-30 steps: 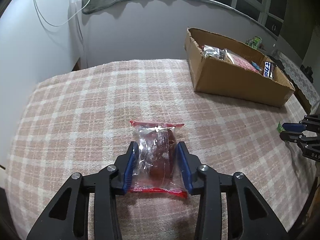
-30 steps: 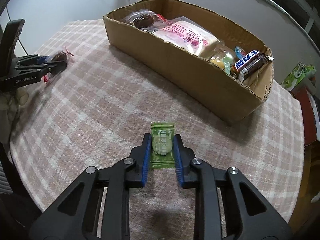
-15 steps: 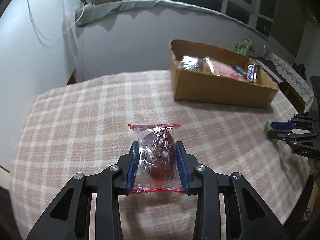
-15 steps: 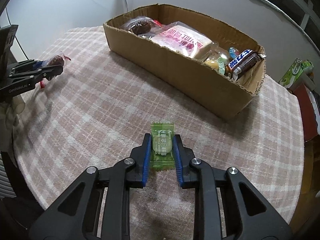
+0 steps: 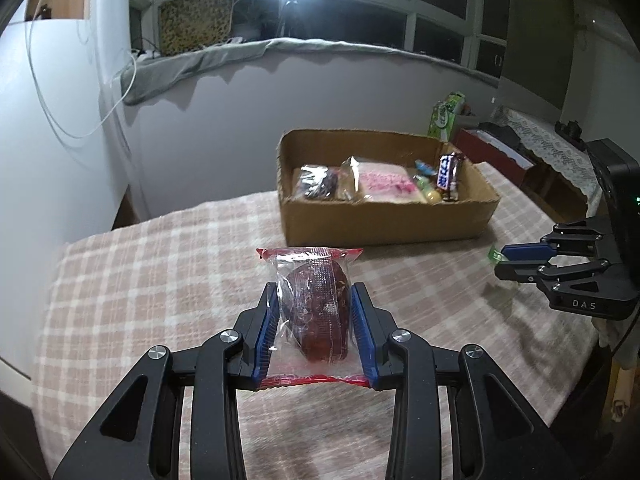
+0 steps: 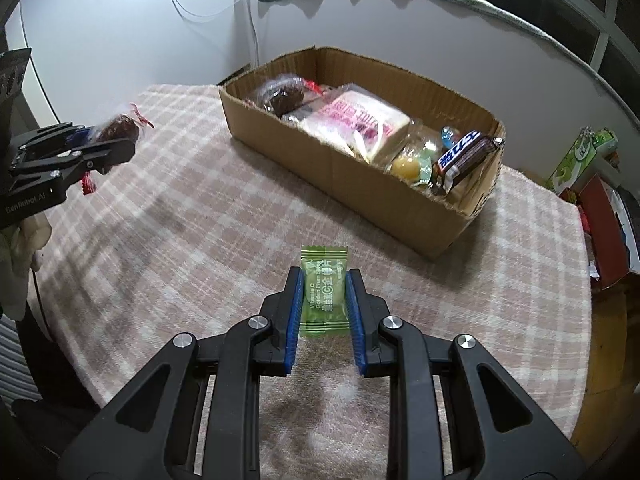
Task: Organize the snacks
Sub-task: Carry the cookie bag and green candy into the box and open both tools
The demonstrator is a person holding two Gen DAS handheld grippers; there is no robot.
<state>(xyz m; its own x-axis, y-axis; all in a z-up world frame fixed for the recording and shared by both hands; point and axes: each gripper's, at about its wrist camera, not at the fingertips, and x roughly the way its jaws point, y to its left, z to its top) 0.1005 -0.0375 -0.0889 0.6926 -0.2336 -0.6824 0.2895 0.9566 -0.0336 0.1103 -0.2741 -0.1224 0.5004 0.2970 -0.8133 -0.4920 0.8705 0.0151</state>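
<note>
The left tool (image 5: 314,316) is clamped on a clear red-edged packet (image 5: 314,312) with a dark reddish snack inside, held above the checked cloth of the counter (image 5: 160,280). The right tool (image 6: 323,300) is closed on a small green candy sachet (image 6: 323,294) (its print reads Vitamin C), also lifted over the counter. Beyond both stands the open cardboard box (image 6: 360,176), holding a pink-printed bread pack (image 6: 356,120), a chocolate bar (image 6: 460,160) propped at its end, and a wrapped dark cake (image 6: 282,96).
</note>
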